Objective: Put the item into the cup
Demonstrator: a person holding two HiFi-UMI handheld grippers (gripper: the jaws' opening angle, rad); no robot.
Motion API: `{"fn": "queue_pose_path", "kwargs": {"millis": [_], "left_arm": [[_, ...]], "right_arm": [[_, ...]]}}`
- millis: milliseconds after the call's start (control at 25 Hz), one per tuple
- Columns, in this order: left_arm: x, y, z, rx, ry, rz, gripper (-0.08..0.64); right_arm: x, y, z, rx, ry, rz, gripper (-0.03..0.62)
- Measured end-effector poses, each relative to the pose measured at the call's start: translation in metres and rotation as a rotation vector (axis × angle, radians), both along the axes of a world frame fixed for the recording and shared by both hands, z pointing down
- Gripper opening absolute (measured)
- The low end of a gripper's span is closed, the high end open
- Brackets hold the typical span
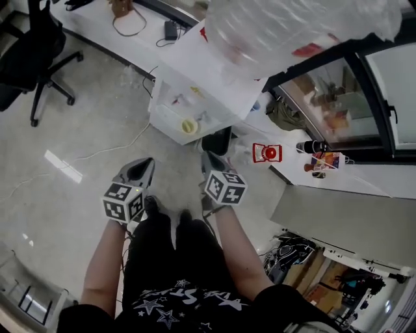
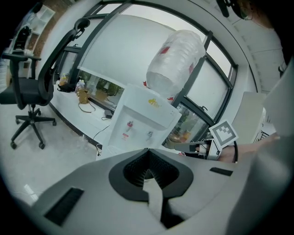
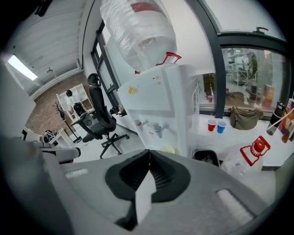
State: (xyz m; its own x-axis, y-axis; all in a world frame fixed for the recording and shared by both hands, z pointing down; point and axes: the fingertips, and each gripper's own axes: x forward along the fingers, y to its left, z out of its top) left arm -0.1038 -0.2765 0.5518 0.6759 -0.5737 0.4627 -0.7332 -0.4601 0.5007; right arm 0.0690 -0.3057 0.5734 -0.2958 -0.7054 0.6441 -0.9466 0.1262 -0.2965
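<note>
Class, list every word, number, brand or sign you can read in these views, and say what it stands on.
No text is readable.
Yellow logo on the water dispenser: too blurred.
Red label on the water jug: too blurred.
Marker cubes: black-and-white square patterns, no letters.

The head view shows a white plastic water dispenser at twelve o'clock, the right gripper view a red plastic cup and a blue plastic cup at three.
</note>
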Motion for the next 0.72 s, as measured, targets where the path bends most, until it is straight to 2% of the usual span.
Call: {"fn": "queue_pose_path", "kwargs": {"millis": [400,560,720], "left_arm": [[0.012,0.031,-0.049,0.040,-0.031,-0.038,0.005],[0.027,0.062,-0.057,0.046,-0.060,-0.043,0.005],[0.041,0.096,-0.072,0.069,-0.058,-0.088,0.005]], "right_arm": [[-0.008,0.040,-0.051,0.037,-0.055,-0.137,0.000],[0.001,0.063,-0.058,0.046,-0.095,-0.163,0.000],[0.014,0.087,-0.072,0.072,-0.128,-0.188,0.000]]}}
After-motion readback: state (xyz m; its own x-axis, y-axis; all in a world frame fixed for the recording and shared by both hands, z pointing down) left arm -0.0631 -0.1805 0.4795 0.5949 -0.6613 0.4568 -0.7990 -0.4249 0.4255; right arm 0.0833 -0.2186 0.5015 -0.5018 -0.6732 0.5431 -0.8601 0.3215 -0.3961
